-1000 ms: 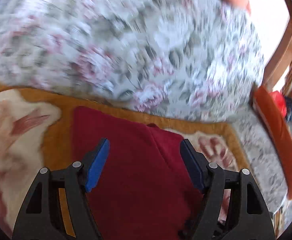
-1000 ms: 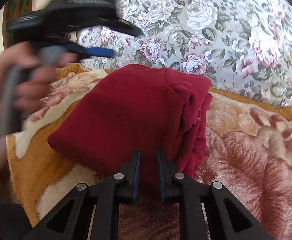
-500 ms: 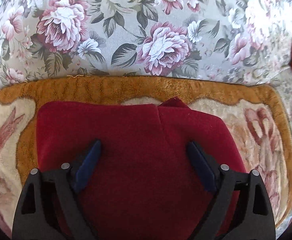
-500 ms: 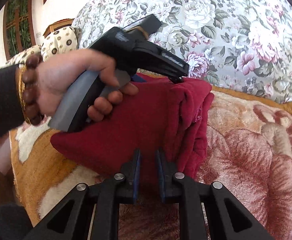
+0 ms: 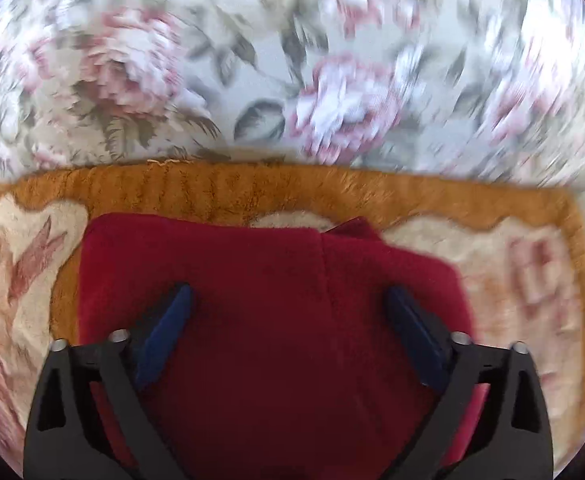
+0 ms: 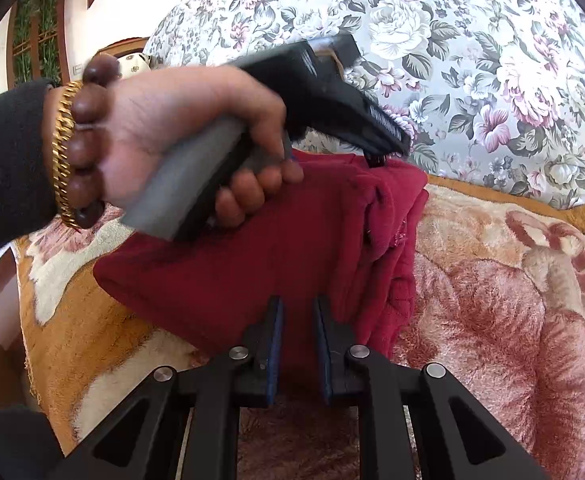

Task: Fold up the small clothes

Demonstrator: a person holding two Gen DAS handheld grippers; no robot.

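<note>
Floral cushion (image 5: 292,60) is all smeared with motion blur in the left wrist view. Red garment (image 5: 272,340) runs off the bottom edge there, under the left claw (image 5: 288,332). From the right wrist, the hand (image 6: 172,136) covers the garment's far corner.

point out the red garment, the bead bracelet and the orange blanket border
red garment (image 5: 252,280): left wrist view, flat top layer
bead bracelet (image 6: 86,136): right wrist view, middle brown bead
orange blanket border (image 5: 252,188): left wrist view, far edge strip
</note>
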